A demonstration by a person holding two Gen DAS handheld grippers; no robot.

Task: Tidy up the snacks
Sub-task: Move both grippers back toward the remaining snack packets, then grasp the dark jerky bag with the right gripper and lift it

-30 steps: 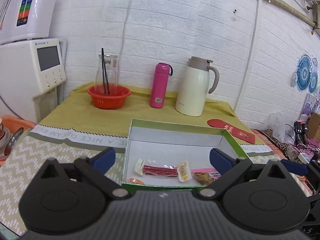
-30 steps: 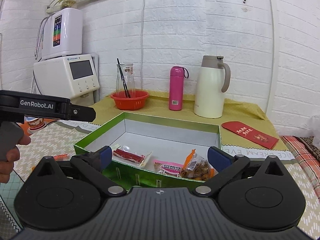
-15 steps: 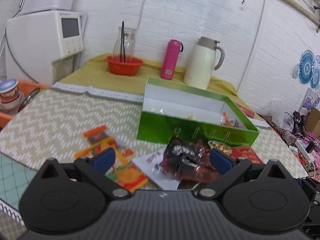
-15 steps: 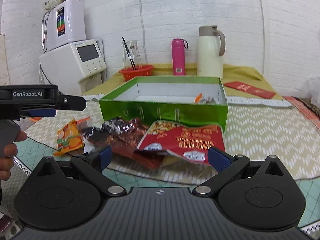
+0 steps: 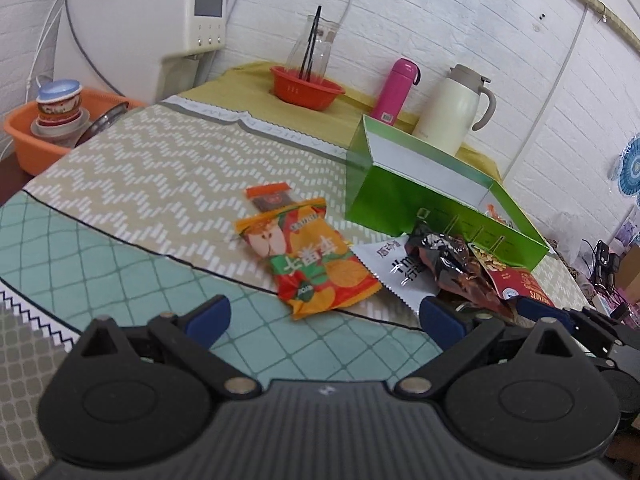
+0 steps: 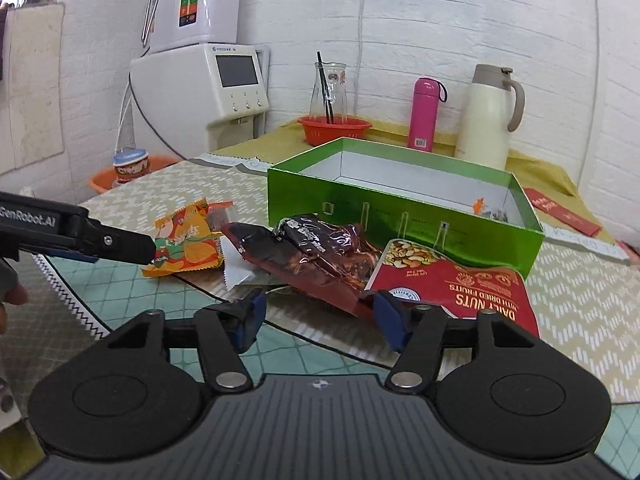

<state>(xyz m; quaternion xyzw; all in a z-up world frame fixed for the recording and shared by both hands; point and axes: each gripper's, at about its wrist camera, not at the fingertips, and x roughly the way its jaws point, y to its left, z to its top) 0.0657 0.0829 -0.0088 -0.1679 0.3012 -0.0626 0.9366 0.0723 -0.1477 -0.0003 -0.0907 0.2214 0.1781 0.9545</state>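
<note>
The open green cardboard box [image 6: 404,216] holds one small orange-tipped snack [image 6: 489,210] in its far right corner. Just before it lie five packets, the red nut pouch [image 6: 460,284] largest. Left gripper [image 5: 320,316] gapes empty; right gripper [image 6: 318,314] is closing, its jaws apart, the dark foil packet's [image 6: 320,256] edge between them

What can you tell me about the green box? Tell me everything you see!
The green box is a shallow, shiny cardboard tray, bright green outside and white inside, with no lid. It sits flat on the zigzag tablecloth. A few small snack packets lie in one corner; most of the floor cannot be seen. A dark crinkly packet and a red nuts bag lie against its front wall.
</note>
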